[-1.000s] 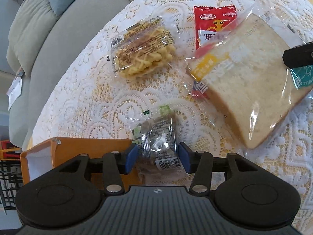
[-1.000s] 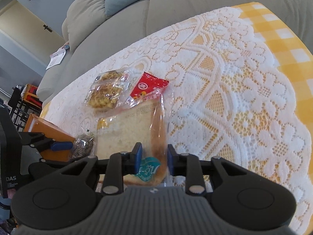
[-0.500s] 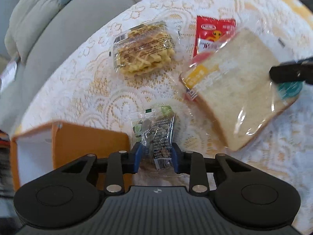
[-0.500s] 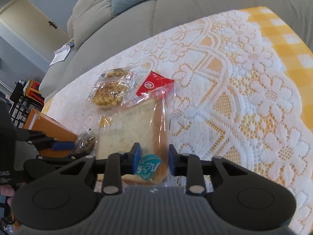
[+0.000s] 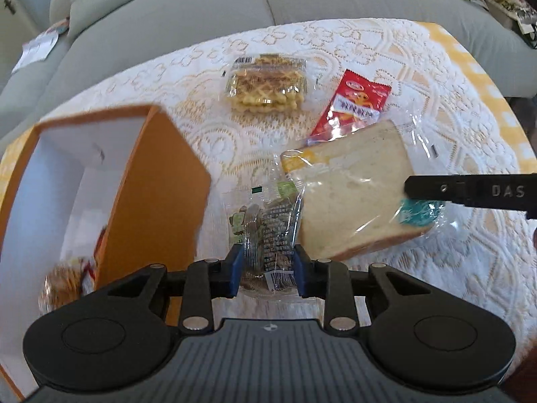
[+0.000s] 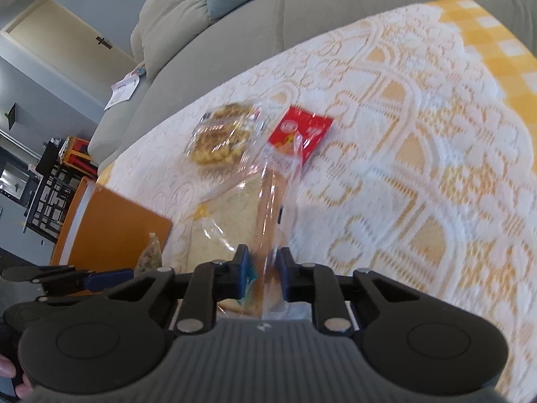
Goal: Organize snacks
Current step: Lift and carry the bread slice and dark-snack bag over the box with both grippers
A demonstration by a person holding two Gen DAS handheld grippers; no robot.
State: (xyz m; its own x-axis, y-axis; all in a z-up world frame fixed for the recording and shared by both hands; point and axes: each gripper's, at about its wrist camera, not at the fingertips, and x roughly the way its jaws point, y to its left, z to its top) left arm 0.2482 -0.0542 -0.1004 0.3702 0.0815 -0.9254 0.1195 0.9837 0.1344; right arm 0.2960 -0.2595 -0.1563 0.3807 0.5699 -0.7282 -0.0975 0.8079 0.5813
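Note:
My left gripper [image 5: 267,268] is shut on a small clear packet of dark snack [image 5: 268,231] and holds it above the table, beside the orange box [image 5: 157,184]. My right gripper [image 6: 261,273] is shut on the bagged bread slice [image 6: 245,221] and has it lifted and tilted on edge; the bread also shows in the left wrist view [image 5: 352,188]. A waffle pack [image 5: 265,87] and a red sachet [image 5: 352,104] lie on the lace tablecloth [image 5: 436,268] behind. The box holds a round cracker pack [image 5: 63,285].
A grey sofa [image 5: 201,3] runs along the table's far side. The orange box [image 6: 110,225] stands at the table's left edge. A black metal rack [image 6: 50,198] stands past the table on the left. The yellow checked cloth [image 6: 496,43] shows at the far right.
My left gripper closed on the dark snack packet and lifted it toward the orange box. My right gripper raised the bread and tilted it on edge.

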